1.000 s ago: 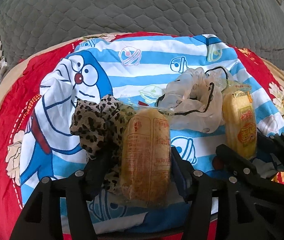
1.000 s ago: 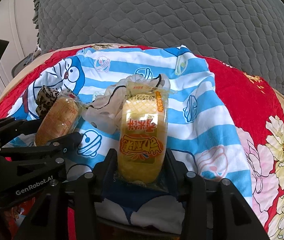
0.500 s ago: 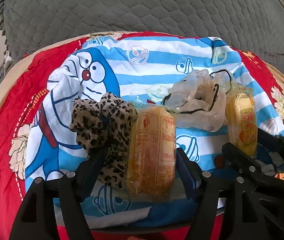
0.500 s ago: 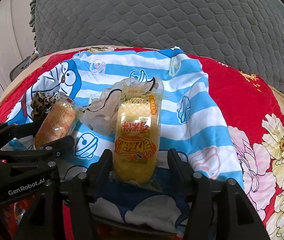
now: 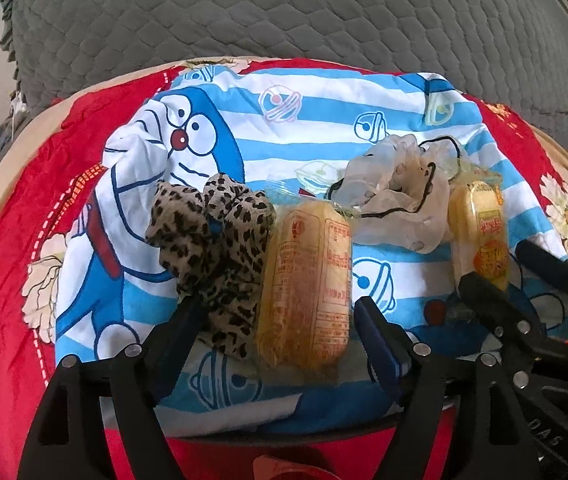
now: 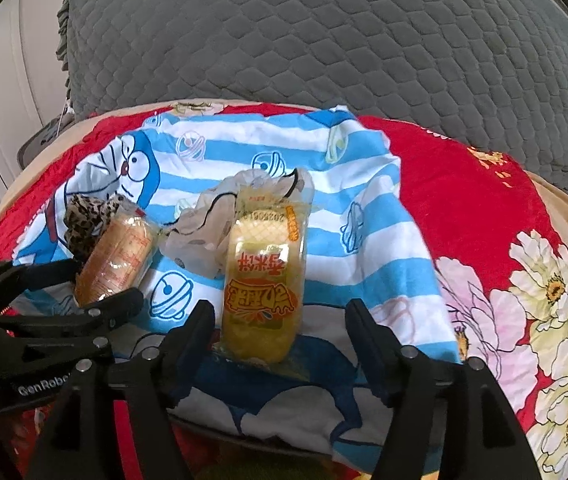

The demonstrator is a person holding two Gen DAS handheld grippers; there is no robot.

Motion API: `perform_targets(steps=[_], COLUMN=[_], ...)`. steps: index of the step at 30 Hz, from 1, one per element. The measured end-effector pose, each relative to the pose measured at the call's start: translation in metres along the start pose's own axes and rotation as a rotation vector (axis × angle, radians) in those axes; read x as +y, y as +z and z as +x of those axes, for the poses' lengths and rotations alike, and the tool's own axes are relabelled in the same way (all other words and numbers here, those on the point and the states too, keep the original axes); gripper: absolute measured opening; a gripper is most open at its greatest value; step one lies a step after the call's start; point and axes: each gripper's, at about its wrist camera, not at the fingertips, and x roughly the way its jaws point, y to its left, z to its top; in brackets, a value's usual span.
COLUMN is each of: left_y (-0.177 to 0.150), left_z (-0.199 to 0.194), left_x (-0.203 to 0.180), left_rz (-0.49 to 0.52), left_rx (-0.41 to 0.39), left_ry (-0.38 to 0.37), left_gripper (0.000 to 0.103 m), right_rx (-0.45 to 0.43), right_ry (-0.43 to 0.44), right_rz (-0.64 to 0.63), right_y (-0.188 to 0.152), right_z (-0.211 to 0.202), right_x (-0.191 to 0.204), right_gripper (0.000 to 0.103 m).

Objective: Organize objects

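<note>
Yellow snack packs lie on the striped cartoon cloth (image 5: 324, 128): the orange-wrapped one (image 5: 304, 292) between my left gripper (image 5: 276, 320), the yellow cake (image 6: 262, 280) between my right gripper (image 6: 280, 320). Both jaws have just been opening, pads clear, so I judge this the release; next calls for backing straight off.
</note>
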Motion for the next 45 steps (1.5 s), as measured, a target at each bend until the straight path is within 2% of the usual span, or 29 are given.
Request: perform_targets(steps=[4,20,29,36,37,45], left_y=[-0.002,-0.002,-0.007,-0.011,-0.012,-0.022], left_z=[-0.006,-0.046,-0.075,-0.099,-0.102,-0.127], left_x=[-0.001,0.009,0.008,0.005,0.005,0.001], left_rz=[-0.008,-0.053,-0.052,-0.036,-0.037,-0.027], left_rx=[0.001,-0.040,-0.064,-0.076,-0.075,-0.103], left_ry=[-0.008,-0.034,-0.050,-0.046,-0.048,-0.085], left_gripper=[0.080,0.084,0.085,0.086,0.086,0.086], right_rx=[-0.006,-0.032,-0.058,-0.072,-0.072,-0.073], right_ry=[-0.005,0.008,0.015,0.047,0.055,0.114], right_rz=[0.008,0.031,0.055,0.078,0.082,0.121], right_y=[0.002,0.008,0.010,0.008,0.008,0.001], right_z=[-0.008,-0.042,-0.072,-0.092,-0.094,-0.115], right_x=[-0.003,-0.002,-0.004,-0.006,-0.007,-0.010], right_gripper=[0.074,0.079,0.090,0.098,0.102,0.102])
